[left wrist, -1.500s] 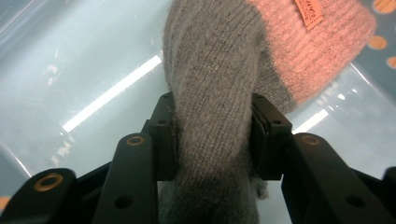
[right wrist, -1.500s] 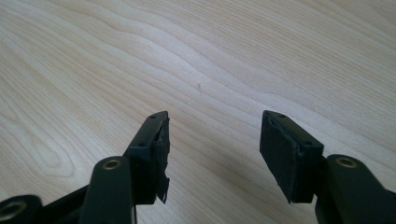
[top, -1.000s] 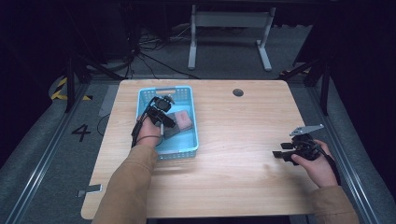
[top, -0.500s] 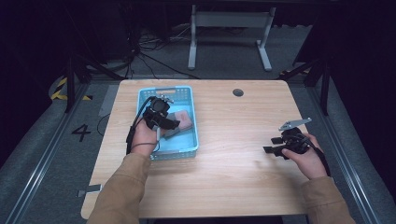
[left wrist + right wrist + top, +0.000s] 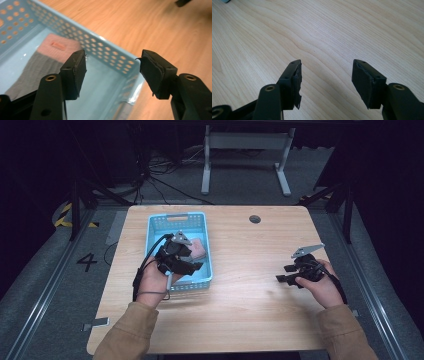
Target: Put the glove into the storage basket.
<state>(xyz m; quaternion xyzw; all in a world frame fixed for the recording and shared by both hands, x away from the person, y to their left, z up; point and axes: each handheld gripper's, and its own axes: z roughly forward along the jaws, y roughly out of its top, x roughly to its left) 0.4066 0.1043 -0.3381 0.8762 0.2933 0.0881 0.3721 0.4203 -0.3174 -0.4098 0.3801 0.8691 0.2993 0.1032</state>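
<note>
blue basket (image 5: 205,227): one; folded cloth (image 5: 198,250): one; left tongs (image 5: 112,72), right tongs (image 5: 325,80): released, empty

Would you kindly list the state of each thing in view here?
Blue basket: upright on the table, holding cloth.
Pink and grey cloth: lying flat in the basket, untouched.
Left gripper: open, empty, above the basket.
Right gripper: open, empty, over bare table.
</note>
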